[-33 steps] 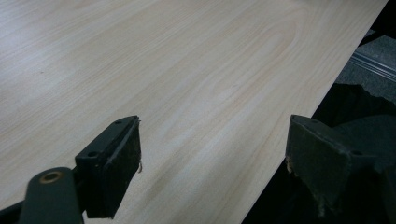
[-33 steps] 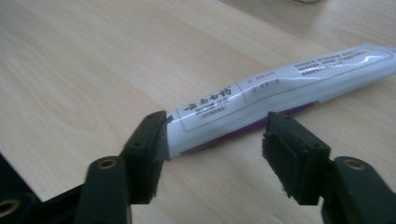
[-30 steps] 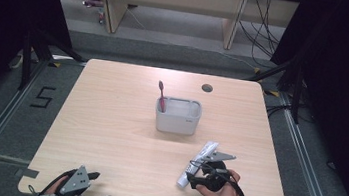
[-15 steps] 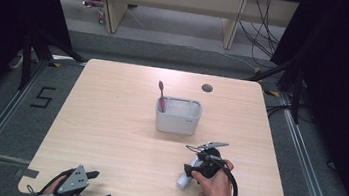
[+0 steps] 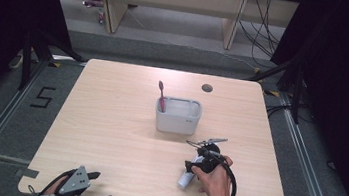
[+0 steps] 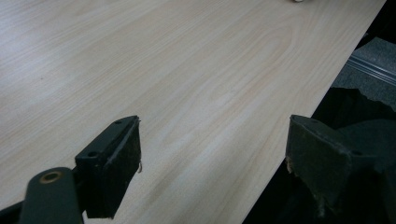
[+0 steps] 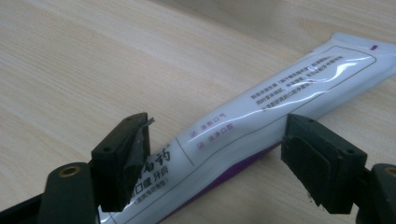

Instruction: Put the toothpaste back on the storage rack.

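Observation:
A white toothpaste tube (image 7: pixel 280 93) with printed text and a purple underside lies flat on the wooden table (image 5: pixel 109 120). In the high view its near end (image 5: pixel 185 180) shows beside the person's right hand. My right gripper (image 7: pixel 219 121) straddles the tube; its jaws have just been opening, and they stand apart on either side of it without pressing. From above, that gripper (image 5: pixel 195 165) sits at the front right. My left gripper (image 5: pixel 101 188) rests at the table's front left edge, open (image 6: pixel 212 126) over bare wood with nothing between its jaws.
A white caddy (image 5: pixel 178 116) stands mid-table with a pink toothbrush (image 5: pixel 161 94) upright in its left end. A small round hole (image 5: pixel 207 88) marks the far side of the table. Dark floor and metal rails surround the table.
The right gripper has shifted a little left and away over the toothpaste tube, so it now covers most of it. The left gripper has stayed put.

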